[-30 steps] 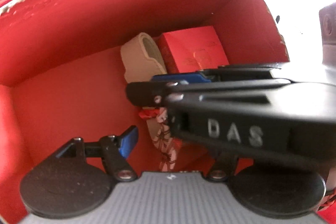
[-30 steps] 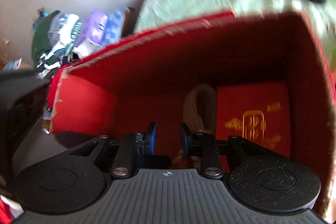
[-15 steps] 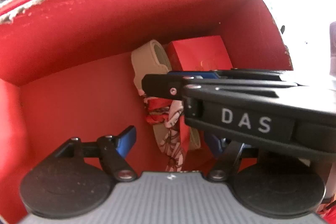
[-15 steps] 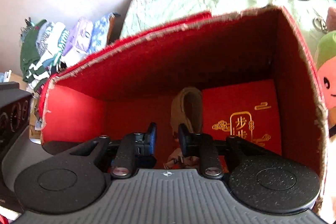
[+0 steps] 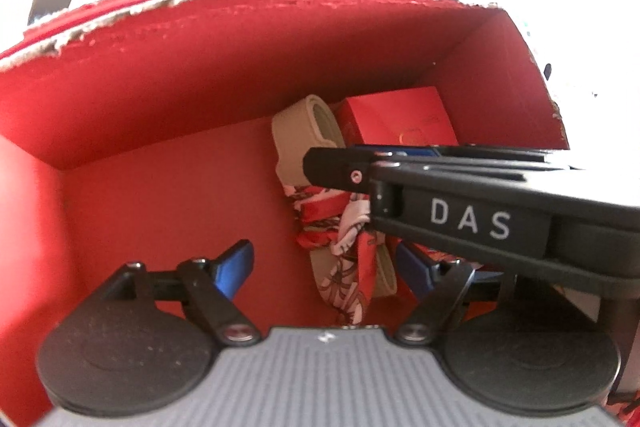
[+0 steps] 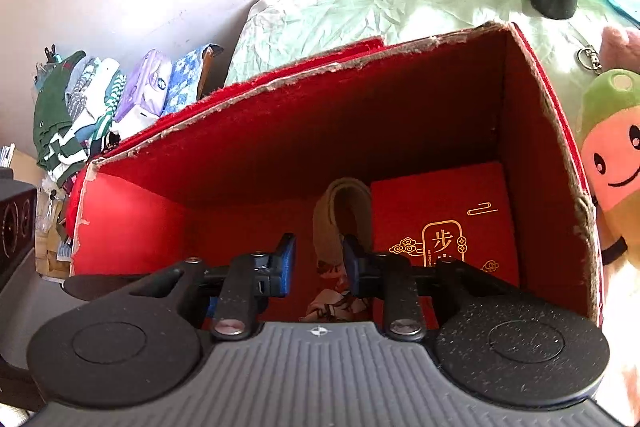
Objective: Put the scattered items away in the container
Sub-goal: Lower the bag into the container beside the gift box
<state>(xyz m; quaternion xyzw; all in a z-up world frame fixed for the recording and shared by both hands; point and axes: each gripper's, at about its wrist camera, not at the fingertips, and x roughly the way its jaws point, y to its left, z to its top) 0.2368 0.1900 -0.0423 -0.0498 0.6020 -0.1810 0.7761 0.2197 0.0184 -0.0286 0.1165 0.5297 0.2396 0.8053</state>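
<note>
Pointing steeply down into the red box (image 5: 168, 75), the left gripper (image 5: 326, 269) has its blue pads spread wide; its jaws have just been opening, and neither pad presses on anything. Between and just beyond them, on the box floor, lies the beige belt (image 5: 304, 131) with a red-and-white patterned scarf (image 5: 340, 251) knotted around its middle. Whether the right-hand pad touches the belt cannot be told. To the right of the belt, in the far corner, a small red gift box (image 5: 400, 119) sits against the wall. The right gripper's black body, marked "DAS", crosses the right side of the left wrist view, above the scarf.

In the right wrist view, a heap of folded clothes (image 6: 104, 103) lies at far left, outside the box. The right gripper (image 6: 319, 259) hovers over the box opening with its pads a narrow gap apart, clamping nothing; the belt (image 6: 340, 211) and scarf (image 6: 332, 301) show through the gap, lower down on the floor. The gift box (image 6: 440, 215), with gold print, lies just right of the belt. Outside the right wall, a plush toy (image 6: 612, 155) rests on a pale green sheet (image 6: 360, 3).
</note>
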